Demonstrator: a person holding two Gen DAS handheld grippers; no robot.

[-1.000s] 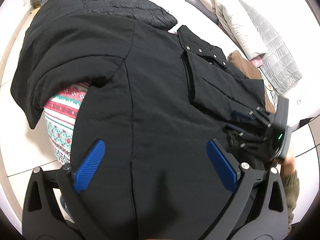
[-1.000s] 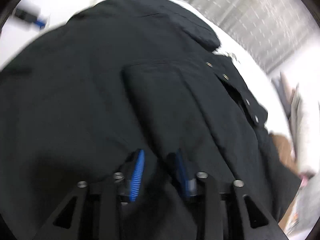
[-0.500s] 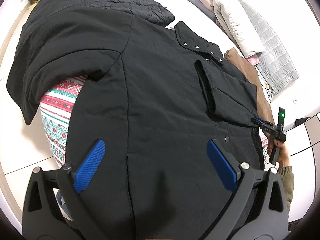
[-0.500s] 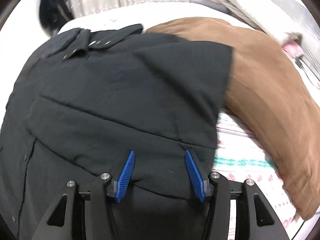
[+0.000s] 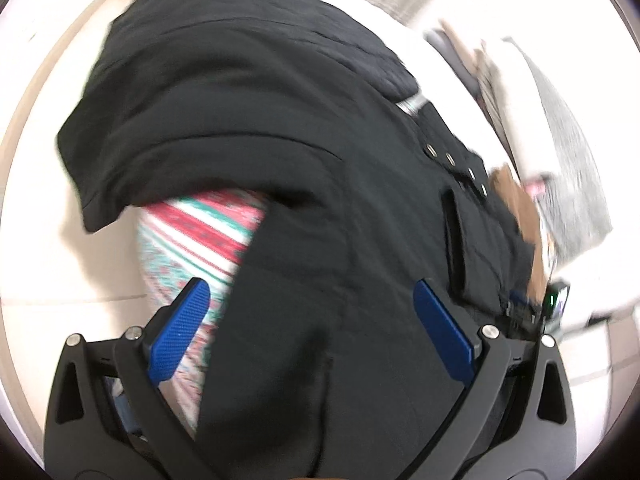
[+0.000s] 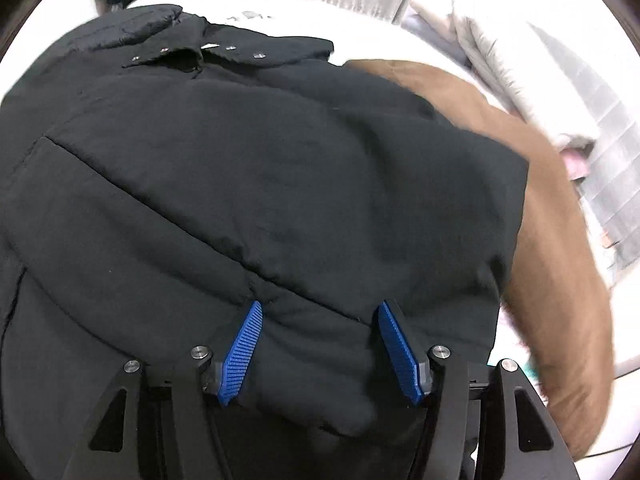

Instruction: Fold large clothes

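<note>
A large black padded jacket (image 5: 304, 168) lies spread over the bed, its snap-button collar (image 5: 456, 160) at the upper right. In the right wrist view the jacket (image 6: 280, 184) fills the frame, collar (image 6: 232, 50) at the top. My left gripper (image 5: 312, 320) is wide open above the jacket's lower body, holding nothing. My right gripper (image 6: 318, 332) is open, its blue pads on either side of a bulge of jacket fabric near the hem. One sleeve (image 5: 168, 160) is folded over at the left.
A red, green and white patterned blanket (image 5: 200, 232) shows under the sleeve. A brown garment (image 6: 540, 208) lies right of the jacket. Folded grey and white bedding (image 6: 560, 92) sits at the far right. Pale floor (image 5: 60, 264) lies left of the bed.
The right gripper let go of the jacket flap and opened, and now faces the hem from the front. The left gripper shifted left towards the folded sleeve, still open.
</note>
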